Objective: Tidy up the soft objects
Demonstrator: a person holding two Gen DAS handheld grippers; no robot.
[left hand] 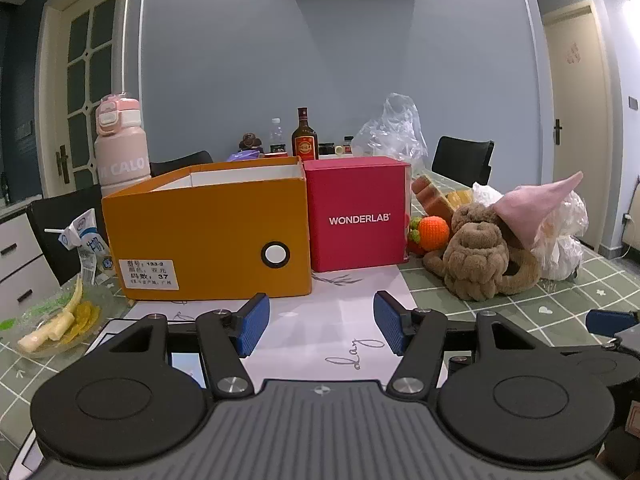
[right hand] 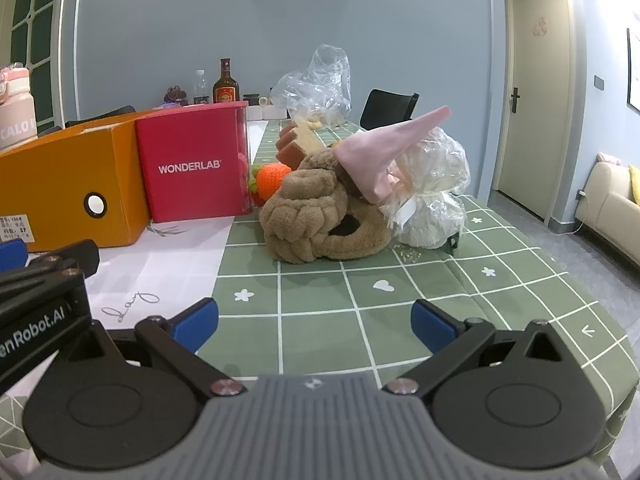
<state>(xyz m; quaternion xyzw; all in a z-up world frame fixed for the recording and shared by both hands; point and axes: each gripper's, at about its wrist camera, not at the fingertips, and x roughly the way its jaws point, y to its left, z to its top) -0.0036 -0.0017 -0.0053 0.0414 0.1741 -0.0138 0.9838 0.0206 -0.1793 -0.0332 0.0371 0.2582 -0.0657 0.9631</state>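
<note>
A brown knotted plush (left hand: pixel 478 258) (right hand: pixel 316 212) lies on the green checked tablecloth, with a pink cloth (left hand: pixel 536 206) (right hand: pixel 386 152) draped on top. An orange crocheted carrot (left hand: pixel 430 234) (right hand: pixel 271 176) lies behind it beside the red box. An open orange shoebox (left hand: pixel 208 232) (right hand: pixel 68 184) stands at the left. My left gripper (left hand: pixel 320 324) is open and empty, low over a white mat before the boxes. My right gripper (right hand: pixel 314 326) is open and empty, in front of the plush and apart from it.
A red WONDERLAB box (left hand: pixel 358 216) (right hand: pixel 196 166) stands right of the shoebox. A pink bottle (left hand: pixel 120 148), a milk carton (left hand: pixel 86 246) and a dish of peels (left hand: pixel 60 326) sit at left. Plastic bags (right hand: pixel 430 196), sponge-like blocks (right hand: pixel 296 142), bottles (left hand: pixel 305 136) and chairs are behind. The table edge falls off at right (right hand: pixel 592 276).
</note>
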